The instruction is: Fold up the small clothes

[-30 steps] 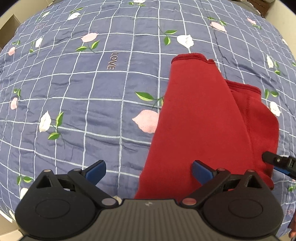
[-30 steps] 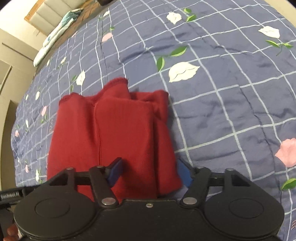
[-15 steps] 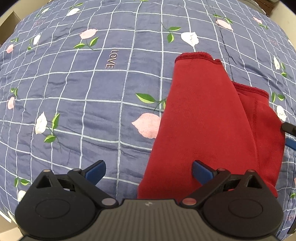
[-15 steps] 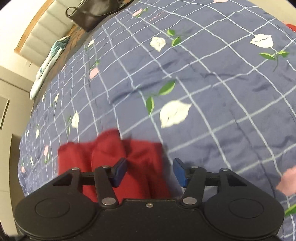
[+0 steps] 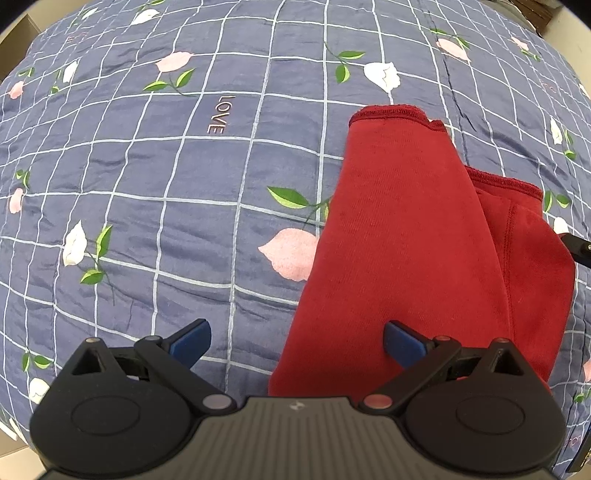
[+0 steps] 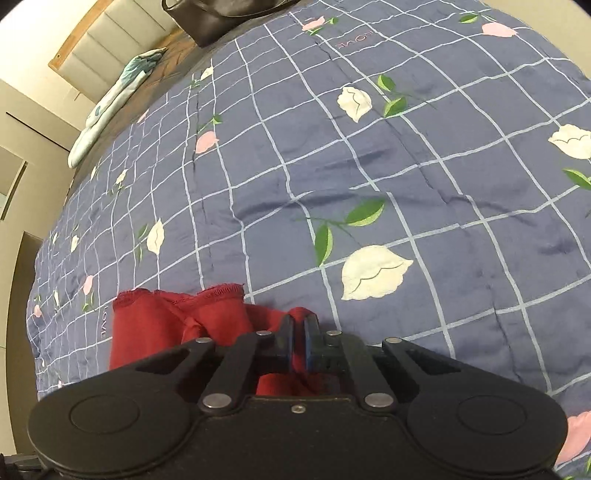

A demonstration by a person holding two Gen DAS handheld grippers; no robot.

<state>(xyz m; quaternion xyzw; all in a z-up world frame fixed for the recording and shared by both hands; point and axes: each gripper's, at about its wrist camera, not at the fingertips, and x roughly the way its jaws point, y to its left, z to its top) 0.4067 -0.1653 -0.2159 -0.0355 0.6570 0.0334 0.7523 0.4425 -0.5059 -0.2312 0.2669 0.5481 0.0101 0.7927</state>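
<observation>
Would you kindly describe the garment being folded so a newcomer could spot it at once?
A blue checked quilt with printed flowers covers the bed. On it lies a folded red garment, the only plain red thing there, one edge pinched in the right tongs.

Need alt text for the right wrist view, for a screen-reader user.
The right gripper is shut on a fold of the red garment, pinched between its blue pads. The garment lies on a blue checked bedspread printed with pink and white flowers. A dark bag and a headboard sit at the far end.
</observation>
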